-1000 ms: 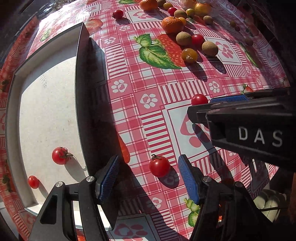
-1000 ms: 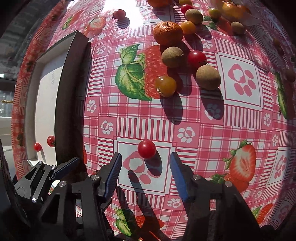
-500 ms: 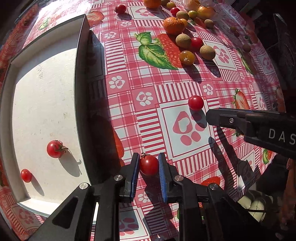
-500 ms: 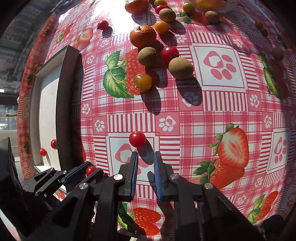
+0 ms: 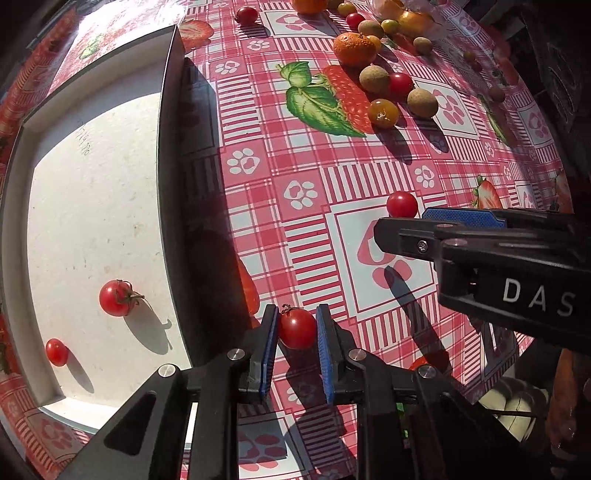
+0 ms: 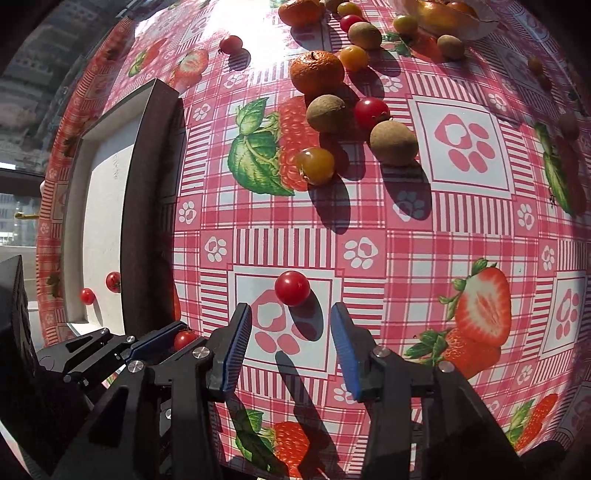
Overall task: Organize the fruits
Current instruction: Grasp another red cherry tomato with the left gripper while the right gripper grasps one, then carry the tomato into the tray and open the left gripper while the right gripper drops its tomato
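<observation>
We see the left gripper [image 5: 294,332] clamped on a stemmed cherry tomato [image 5: 297,328], both blue pads [image 5: 268,347] against its sides, just beside the dark wall of the tray [image 5: 168,206] that holds two more tomatoes [image 5: 115,298]. The right gripper [image 6: 291,345] stands with its fingers apart, holding nothing, a loose red tomato [image 6: 291,288] on the tablecloth [image 6: 369,221] just ahead of the tips. Half a second ago the right fingers were nearly together and have since spread, while the left grip is unchanged; the bowl [image 6: 443,18] at the far edge is cut off.
</observation>
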Demonstrator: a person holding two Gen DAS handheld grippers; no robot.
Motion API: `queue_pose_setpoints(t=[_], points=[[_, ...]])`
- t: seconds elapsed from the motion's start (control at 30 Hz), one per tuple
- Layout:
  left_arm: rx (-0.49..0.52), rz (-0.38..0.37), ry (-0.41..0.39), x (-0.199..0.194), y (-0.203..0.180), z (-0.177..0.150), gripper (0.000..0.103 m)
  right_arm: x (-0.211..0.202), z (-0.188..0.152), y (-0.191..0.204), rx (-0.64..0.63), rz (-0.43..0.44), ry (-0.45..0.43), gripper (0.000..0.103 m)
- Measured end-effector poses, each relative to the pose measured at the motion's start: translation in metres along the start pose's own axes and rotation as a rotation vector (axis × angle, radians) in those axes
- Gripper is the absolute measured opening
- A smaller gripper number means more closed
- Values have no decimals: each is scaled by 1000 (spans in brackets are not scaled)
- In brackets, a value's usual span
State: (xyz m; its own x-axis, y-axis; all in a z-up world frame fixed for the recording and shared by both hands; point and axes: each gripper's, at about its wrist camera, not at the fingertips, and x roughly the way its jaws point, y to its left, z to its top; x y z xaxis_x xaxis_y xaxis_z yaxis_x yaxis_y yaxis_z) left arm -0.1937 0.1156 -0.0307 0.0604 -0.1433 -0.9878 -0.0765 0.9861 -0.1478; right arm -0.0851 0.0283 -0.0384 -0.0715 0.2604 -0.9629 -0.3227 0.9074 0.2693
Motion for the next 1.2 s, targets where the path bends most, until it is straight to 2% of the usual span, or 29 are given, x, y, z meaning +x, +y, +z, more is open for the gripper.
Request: queue_pose_setpoints(t=[0.07,0.1,0.2,0.43,0.77,1.0,1.2], points=[[-9,-5,-1,0,-1,0,22,4,3,2,-1,-9,4,46],[-11,-6,-1,1,-1,-1,22,4,3,3,-4,-13,-5,41],[-8,-9,-2,-1,1,-2,22,5,7,6,-21,-23,-1,19],[-19,-38,-25,-14,12,2,22,-9,5,-7,39,27,-17,19],[-4,-64,-79,-50,23,0,22,-39,-8,-16,43,46,-37,19],[-28,-61,-140,-75,36,-4,22,-53,-3,4,6,52,-54,19],[-79,-38,-175,-88,63,-12,22,-57,-1,33,-48,62,-56,19]])
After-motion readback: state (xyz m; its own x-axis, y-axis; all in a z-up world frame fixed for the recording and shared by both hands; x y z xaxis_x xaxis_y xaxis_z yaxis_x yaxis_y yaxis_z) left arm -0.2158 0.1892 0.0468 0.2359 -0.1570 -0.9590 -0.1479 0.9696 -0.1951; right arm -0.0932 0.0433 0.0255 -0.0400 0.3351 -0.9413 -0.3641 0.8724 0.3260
